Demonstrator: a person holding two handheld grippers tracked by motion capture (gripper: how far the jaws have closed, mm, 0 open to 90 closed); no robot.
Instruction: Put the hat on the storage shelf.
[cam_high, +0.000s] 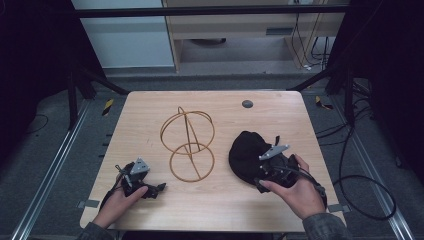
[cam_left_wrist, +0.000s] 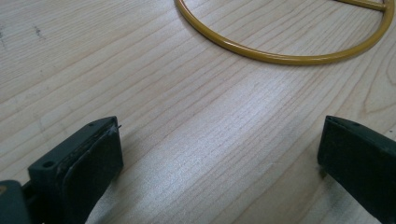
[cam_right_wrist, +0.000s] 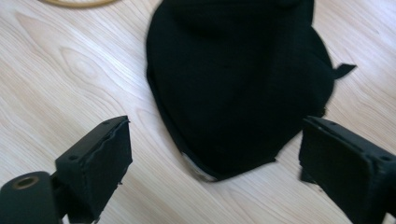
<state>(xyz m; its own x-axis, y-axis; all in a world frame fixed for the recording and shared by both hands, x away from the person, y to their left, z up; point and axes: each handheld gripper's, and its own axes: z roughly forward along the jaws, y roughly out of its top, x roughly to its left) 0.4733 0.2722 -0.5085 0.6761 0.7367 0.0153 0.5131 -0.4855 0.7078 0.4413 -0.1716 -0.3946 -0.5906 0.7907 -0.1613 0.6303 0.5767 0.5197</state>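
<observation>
Toward the left side of the worktop (cam_high: 150, 107), the left claw (cam_high: 159, 188) lies low on the wood in the person's hand, jaws spread wide with nothing between them. Its own view shows bare grain between the pads and the curved base ring of the gold wire stand (cam_left_wrist: 280, 56) a little ahead, apart from it. At the middle, that stand (cam_high: 187, 142) sits upright: a flat ring on the wood, a stem, and a rounded cage of hoops above. Right of it lies the black knit hat (cam_high: 245, 155), slumped flat on the wood, just beside the stand but not touching it. The right claw (cam_high: 261, 184) is at the hat's near edge, jaws released and straddling the hem (cam_right_wrist: 224, 168) without pinching it.

The step in hand looks like the approach for the pick-up. Next, the right claw would need to drop onto the hem and close on one layer of fabric, so the hat opens when lifted toward the cage. The left claw seems placed to steady the stand's base.
</observation>
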